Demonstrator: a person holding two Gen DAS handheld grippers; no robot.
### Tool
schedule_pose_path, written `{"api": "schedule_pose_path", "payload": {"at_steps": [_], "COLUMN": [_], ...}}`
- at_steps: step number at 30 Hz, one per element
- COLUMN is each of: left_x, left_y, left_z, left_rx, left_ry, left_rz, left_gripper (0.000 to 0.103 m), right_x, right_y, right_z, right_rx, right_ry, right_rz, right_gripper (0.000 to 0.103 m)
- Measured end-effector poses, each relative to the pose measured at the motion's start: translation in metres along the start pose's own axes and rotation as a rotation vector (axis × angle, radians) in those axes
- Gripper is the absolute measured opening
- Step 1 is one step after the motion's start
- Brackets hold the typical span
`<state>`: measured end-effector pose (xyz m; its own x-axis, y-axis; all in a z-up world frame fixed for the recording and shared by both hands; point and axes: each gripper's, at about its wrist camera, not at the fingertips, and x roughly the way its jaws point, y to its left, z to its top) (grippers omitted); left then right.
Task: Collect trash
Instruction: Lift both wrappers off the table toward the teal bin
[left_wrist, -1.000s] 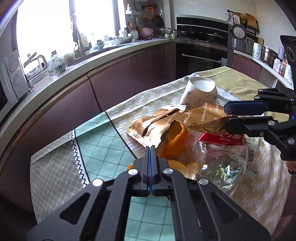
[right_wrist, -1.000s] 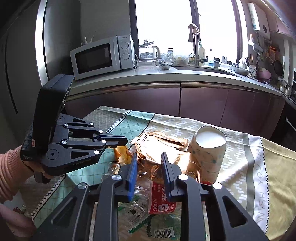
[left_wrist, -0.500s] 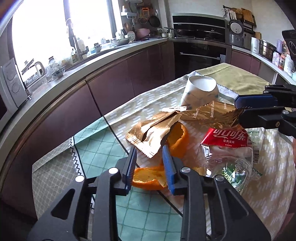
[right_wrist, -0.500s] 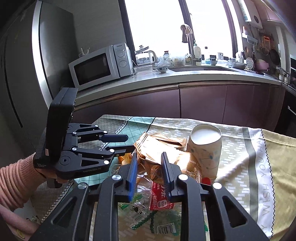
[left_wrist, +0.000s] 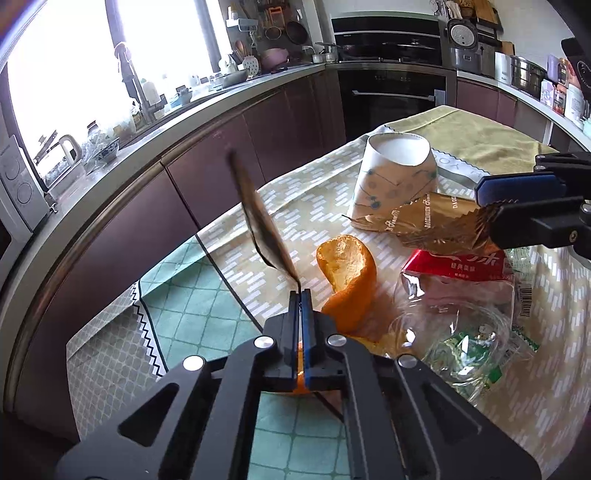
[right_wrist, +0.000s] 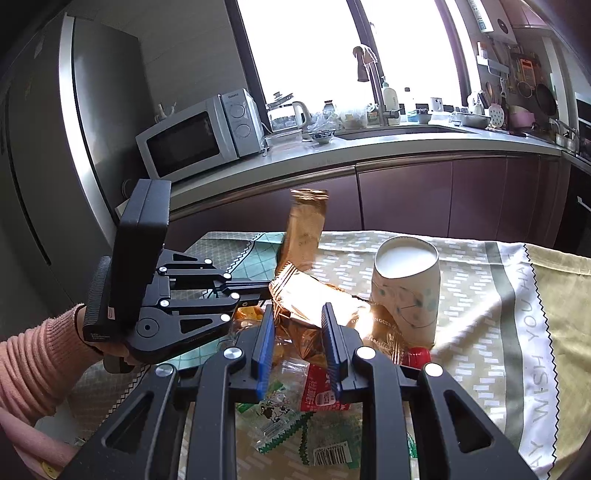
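Pinched at its lower corner between the pressed-together fingers of the left gripper (left_wrist: 300, 295): an upright gold wrapper (left_wrist: 258, 221), lifted clear of the tablecloth (left_wrist: 295, 199) and standing on edge above the tips. From the right wrist view, same wrapper (right_wrist: 304, 229) hanging up in front of the dark cabinet fronts, with a pink sleeve (right_wrist: 33, 362) behind the left gripper (right_wrist: 269, 286).

Held between the partly spread fingers of the right gripper (right_wrist: 297, 332): a crumpled gold wrapper (right_wrist: 314, 299), its serrated edge gripped at the pads, seen from the left as well (left_wrist: 432, 225) beside the right gripper (left_wrist: 487, 205).

Just right of the left tips, touching the table: a curl of orange peel (left_wrist: 349, 269), open side up. Beyond it, a dented paper cup (left_wrist: 397, 173) standing upright, right behind the crumpled wrapper. Beneath the right gripper, a clear plastic bag (left_wrist: 461, 325) with a red label (left_wrist: 454, 266), lying flat against the peel. Nearer the right wrist camera, a clear packet with green print (right_wrist: 273, 410), partly hidden by the gripper's frame.

Farther back, along the counter: a microwave (right_wrist: 195, 140), a kettle, a sink tap against the bright window.
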<state>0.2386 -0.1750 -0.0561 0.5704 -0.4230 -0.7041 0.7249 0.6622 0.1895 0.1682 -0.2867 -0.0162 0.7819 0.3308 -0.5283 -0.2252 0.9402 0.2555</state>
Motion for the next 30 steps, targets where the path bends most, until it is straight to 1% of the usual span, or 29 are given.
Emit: {"api": "schedule_pose_path", "payload": {"at_steps": [6,9,13,16,19,23,24,30], "left_x": [-0.013,-0.021,-0.042,-0.061,-0.084,-0.113,-0.121,-0.159], "left_y": [0.002,0.007,0.018,0.024,0.03,0.035,0.034,0.039], "left_z": [-0.006,-0.011,-0.018,-0.025,-0.037,-0.058,-0.065,-0.101], "left_rx": [-0.04,-0.071,-0.13,-0.151,-0.185,-0.214,-0.214,-0.253], "left_ry": [-0.026,-0.038,-0.07,-0.09,-0.107,-0.123,-0.124,-0.117], "left_rz": [-0.019,-0.013,-0.016,0.006,0.022,0.064,0.079,0.106], "left_gripper": [0.001,0.001,0.001,0.001,0.001,0.001,0.001,0.001], "right_x": [-0.003,-0.004,-0.008,-0.012,-0.017,-0.023,-0.025,-0.031], "right_y": [-0.001,-0.003,-0.004,-0.001,0.005,0.018,0.022,0.053], "right_z": [-0.001,-0.002,-0.002,0.0,0.003,0.006,0.006,0.006], "right_rx": [0.012,0.024,0.037,0.037,0.031,0.017,0.011,-0.028], "right_ry": [-0.007,-0.011,-0.023,-0.034,-0.051,-0.07,-0.072,-0.082], "right_rz": [0.012,0.021,0.034,0.045,0.055,0.082,0.091,0.146], "right_gripper": [0.023,0.023,0.023,0.023,0.023,0.023,0.023,0.023]}}
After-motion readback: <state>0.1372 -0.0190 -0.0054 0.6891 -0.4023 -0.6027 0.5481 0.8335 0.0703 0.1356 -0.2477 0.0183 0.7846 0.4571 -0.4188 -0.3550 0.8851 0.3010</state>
